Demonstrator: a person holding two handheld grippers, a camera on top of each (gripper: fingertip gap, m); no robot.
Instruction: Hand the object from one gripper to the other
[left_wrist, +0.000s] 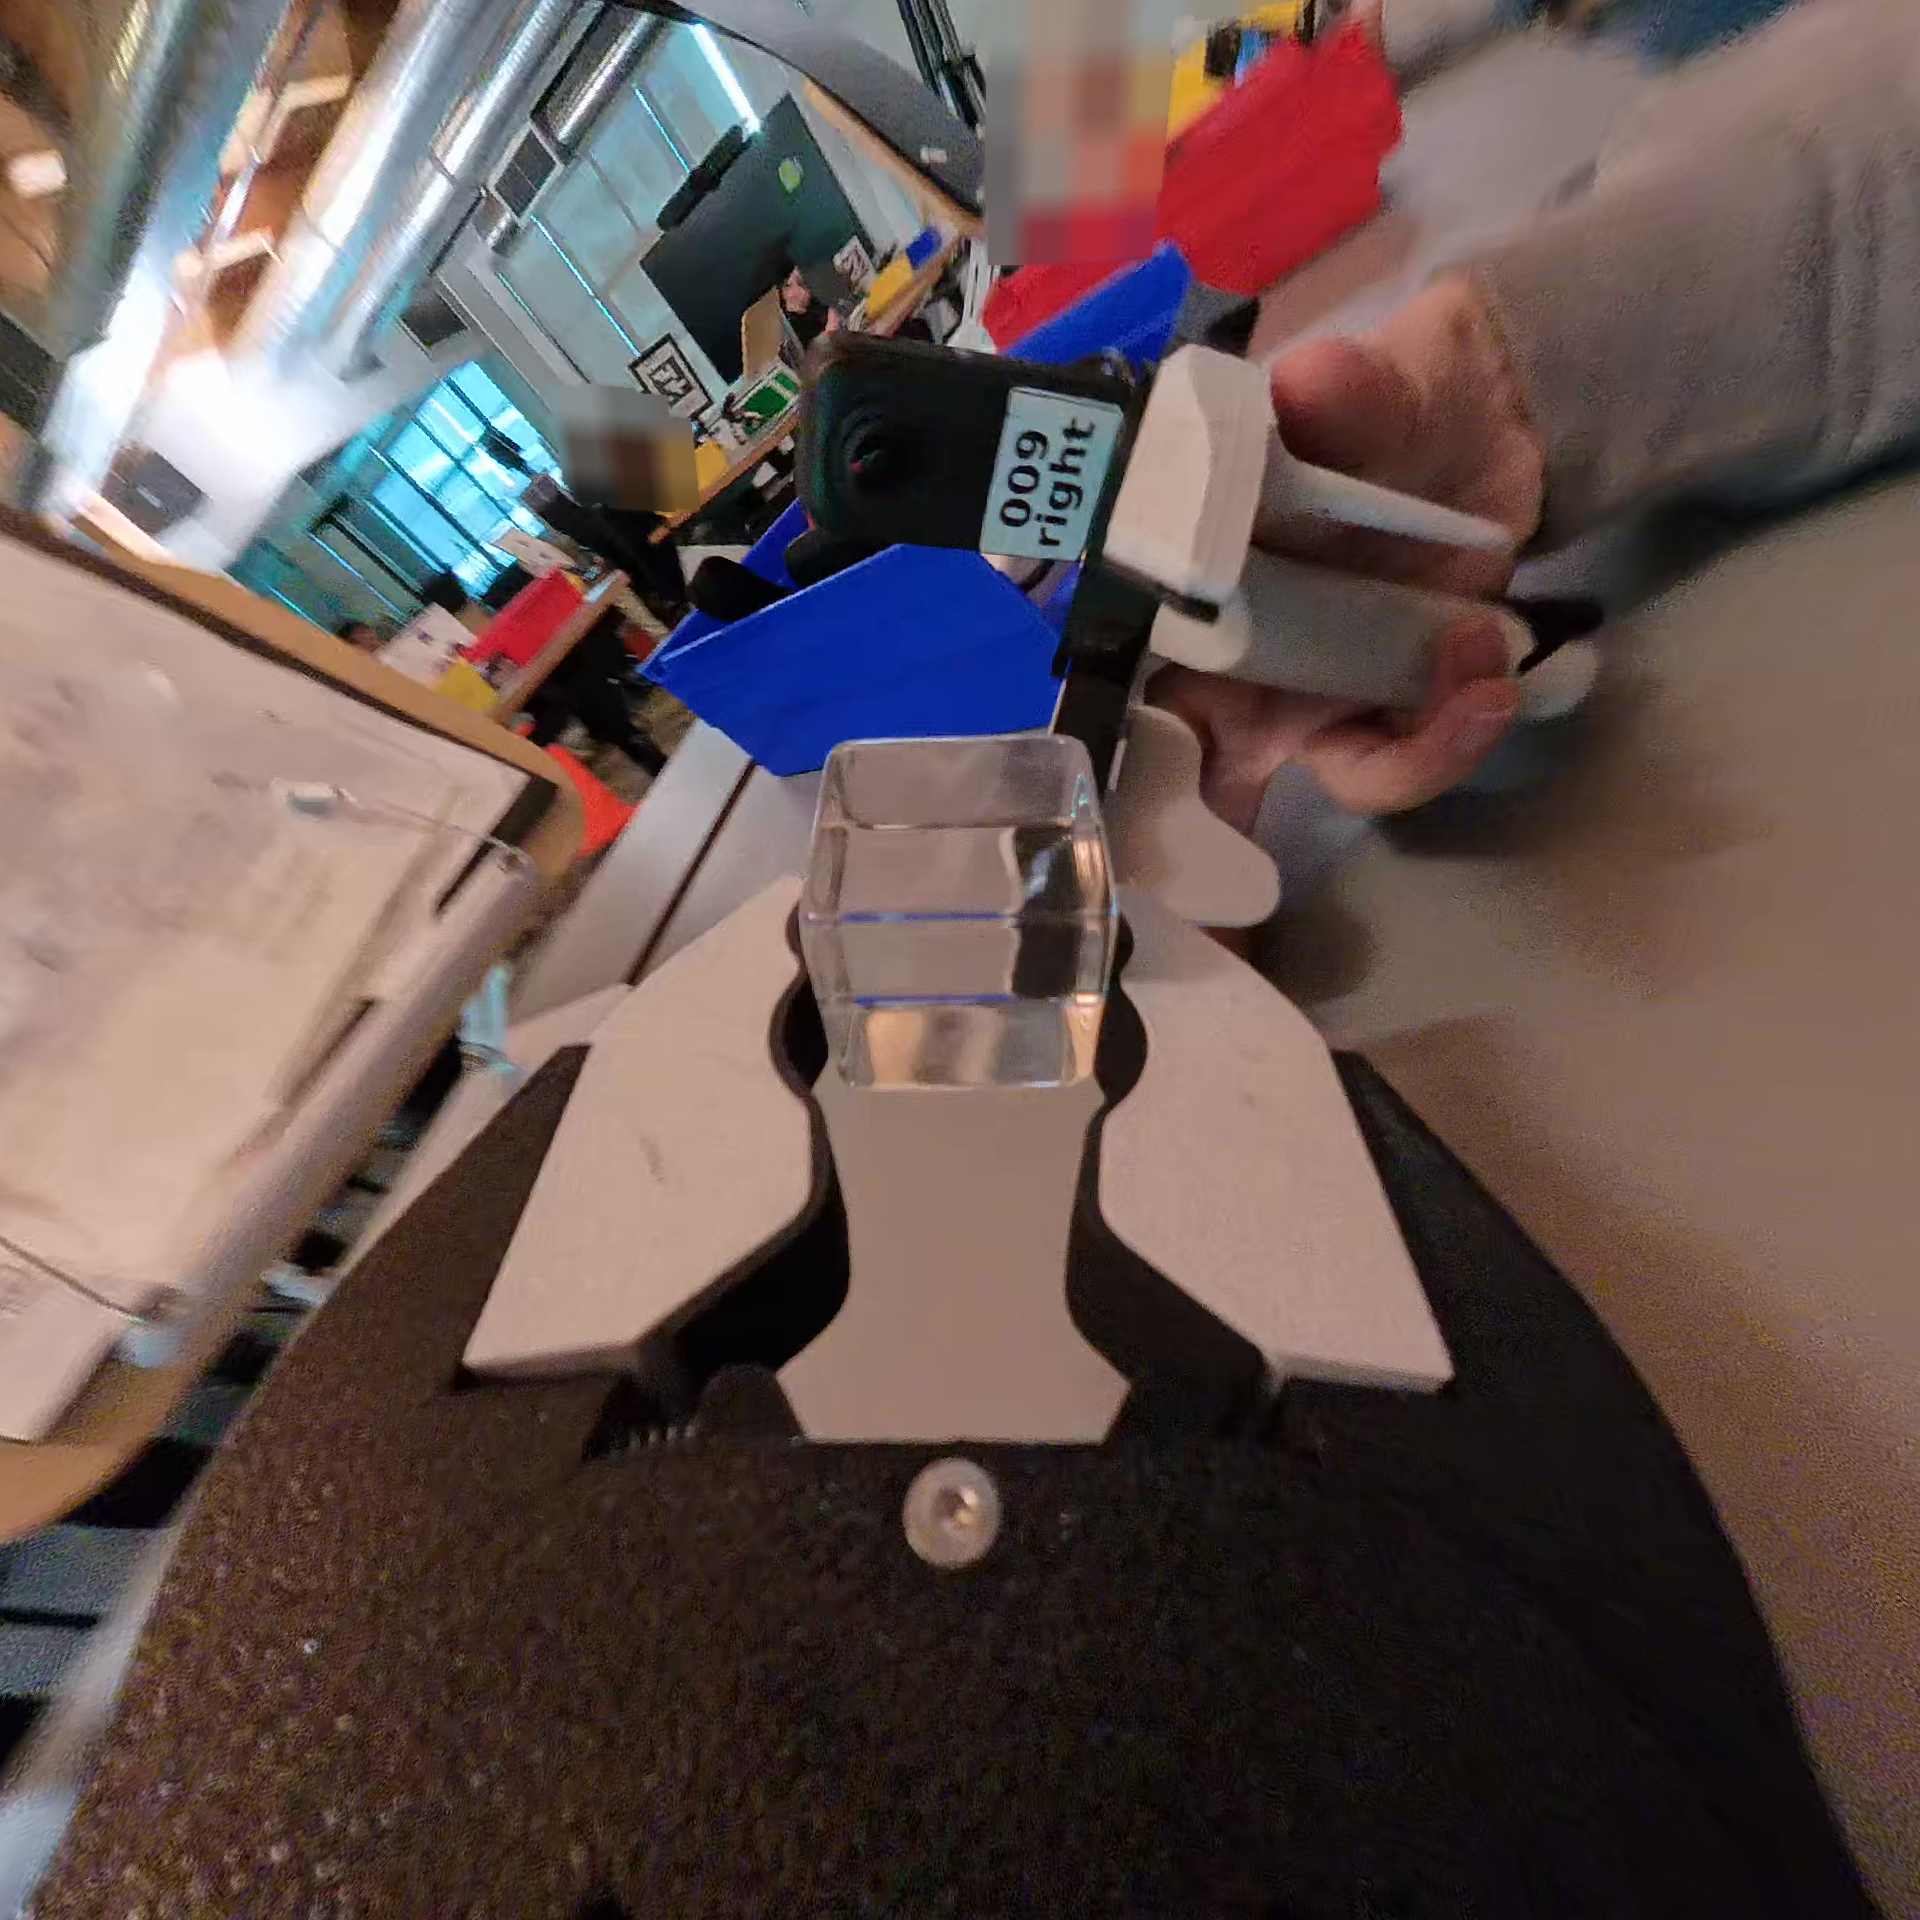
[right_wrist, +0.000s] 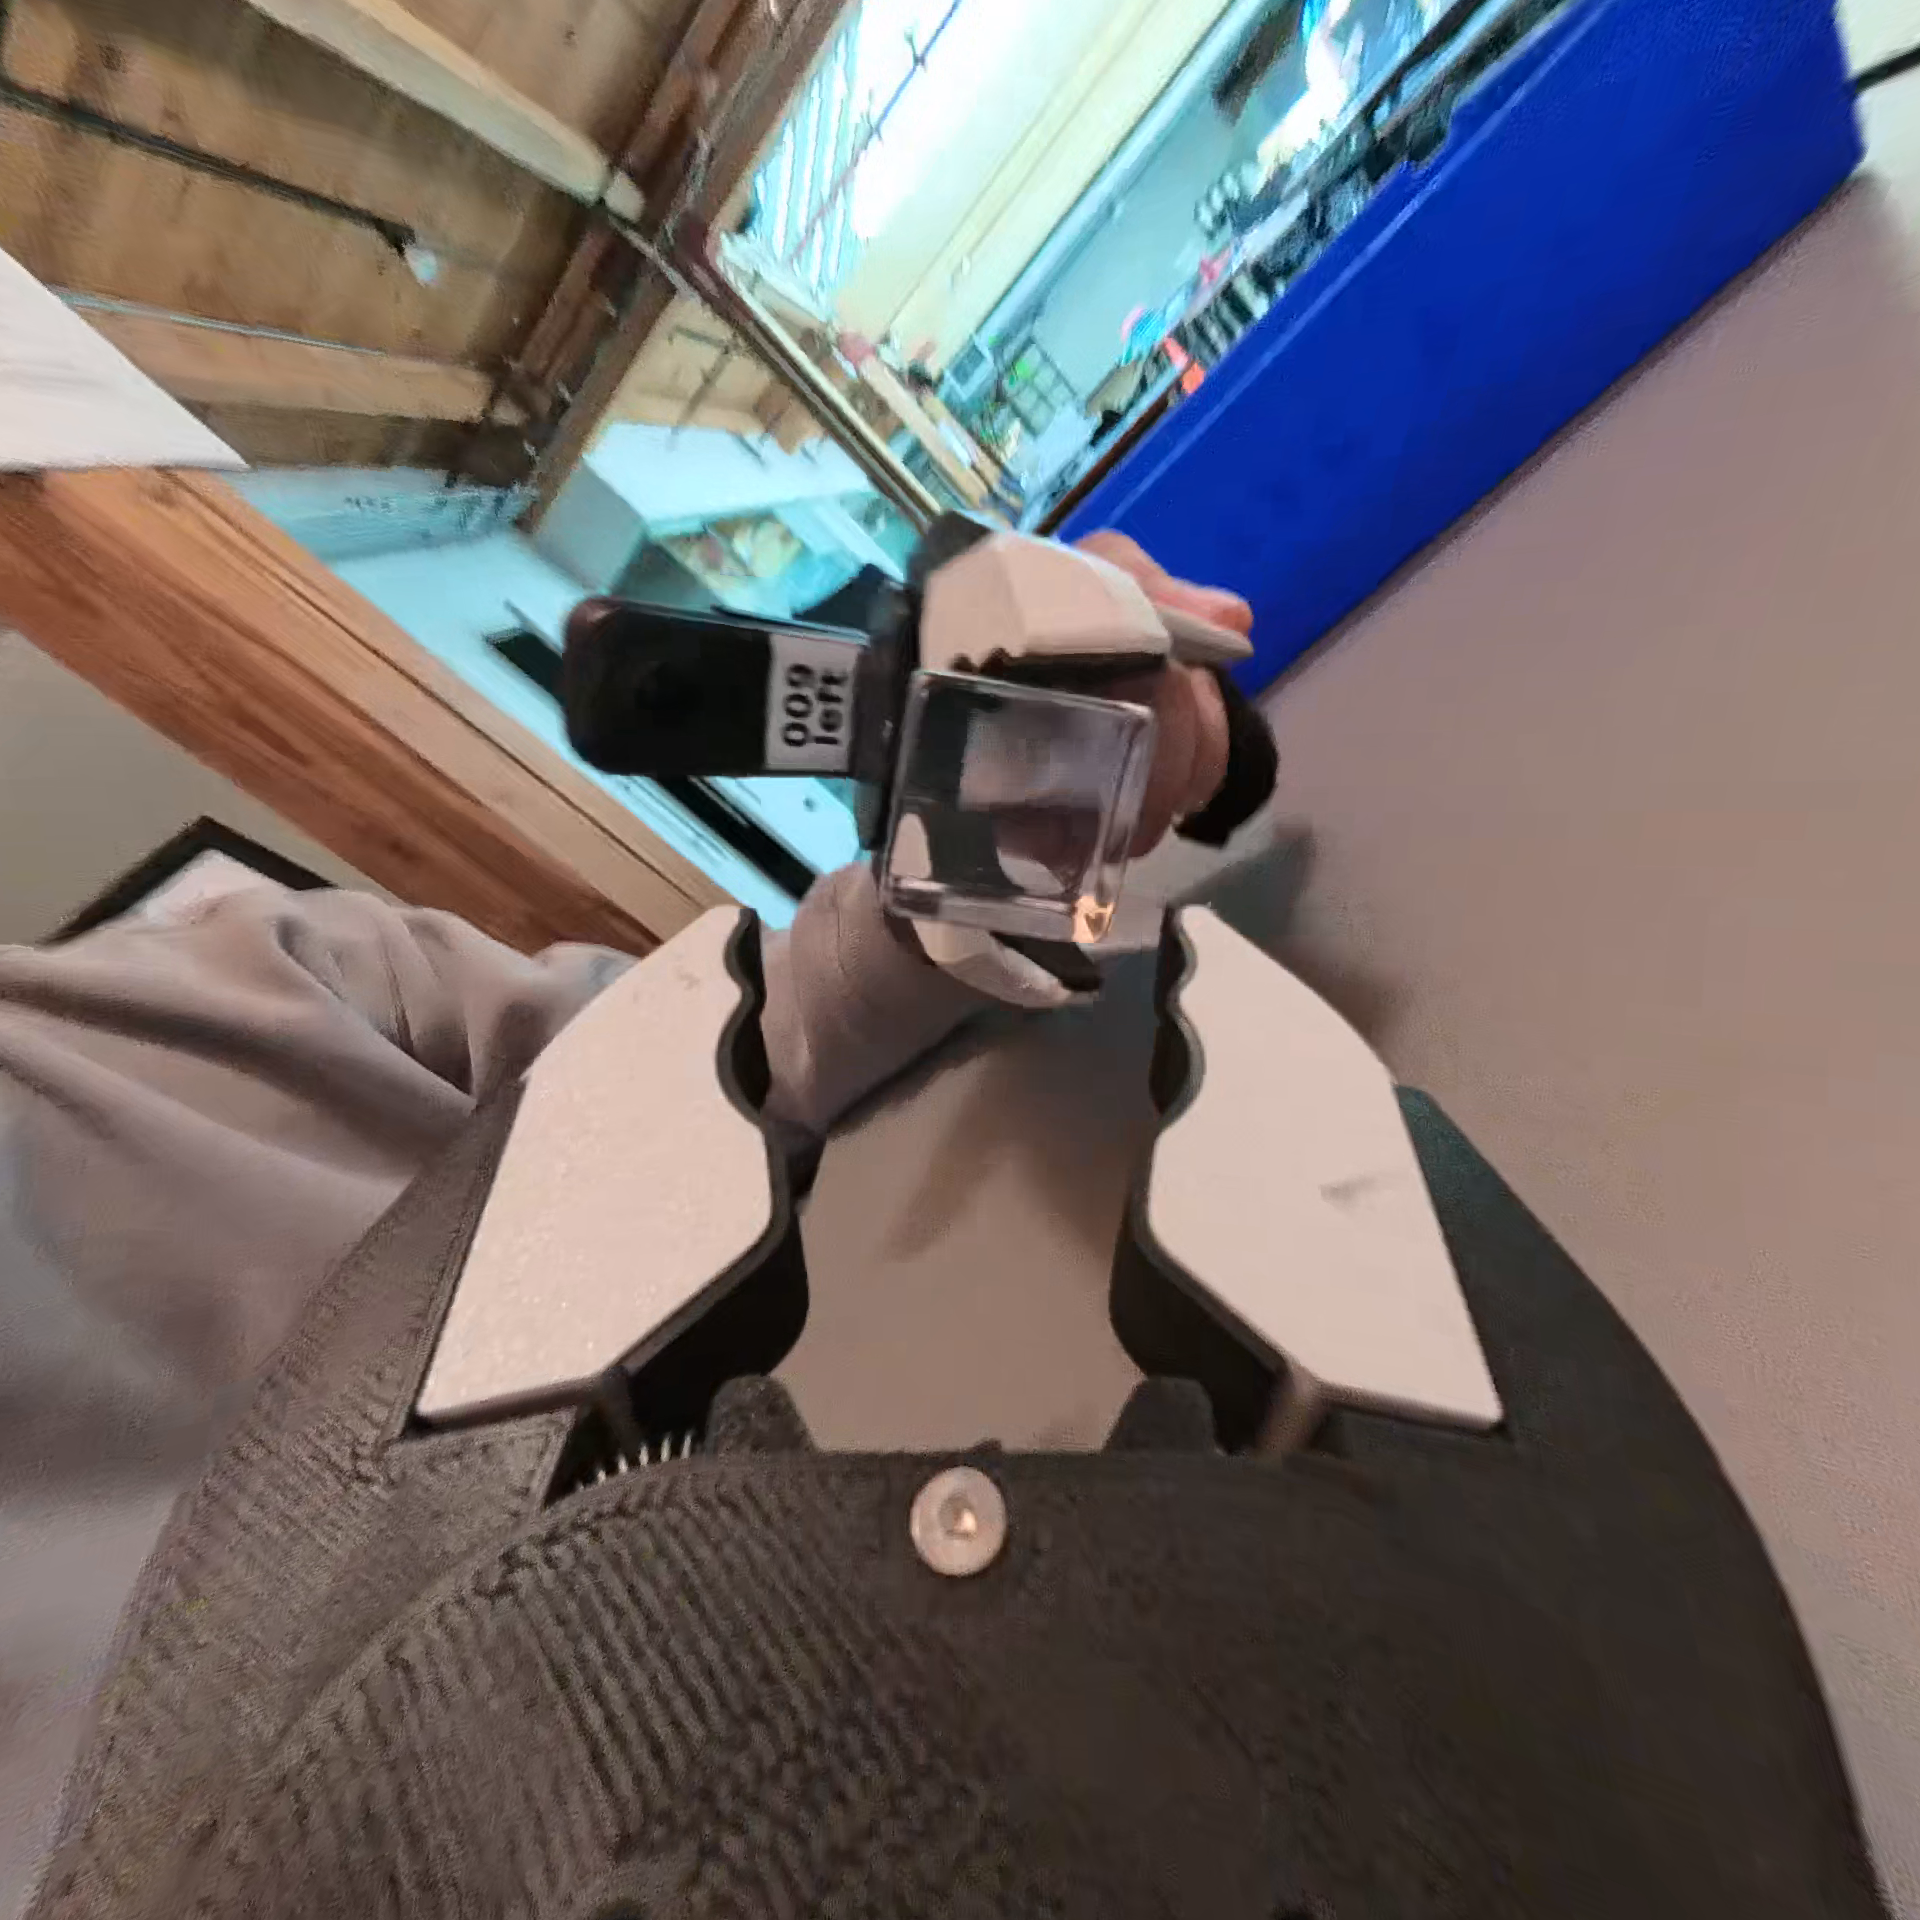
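A clear cube (left_wrist: 956, 883) sits between the fingertips of my left gripper (left_wrist: 956, 956), which is shut on it and holds it in the air. My right gripper (right_wrist: 956, 935) is open, jaws wide apart and empty. In the right wrist view the cube (right_wrist: 1023, 800) is just beyond my right fingertips, pinched between the left gripper's white fingers (right_wrist: 1039, 613). In the left wrist view one right finger (left_wrist: 1205, 842) lies close beside the cube's right side. I cannot tell whether it touches. The other right finger is hidden.
A hand (left_wrist: 1403, 436) in a grey sleeve holds the right gripper. Blue bins (left_wrist: 862, 655) and red bins (left_wrist: 1278, 156) stand behind. A grey table top (right_wrist: 1662, 831) lies below with a blue bin (right_wrist: 1455, 312) at its edge. A wood-edged board (left_wrist: 208, 883) is at the left.
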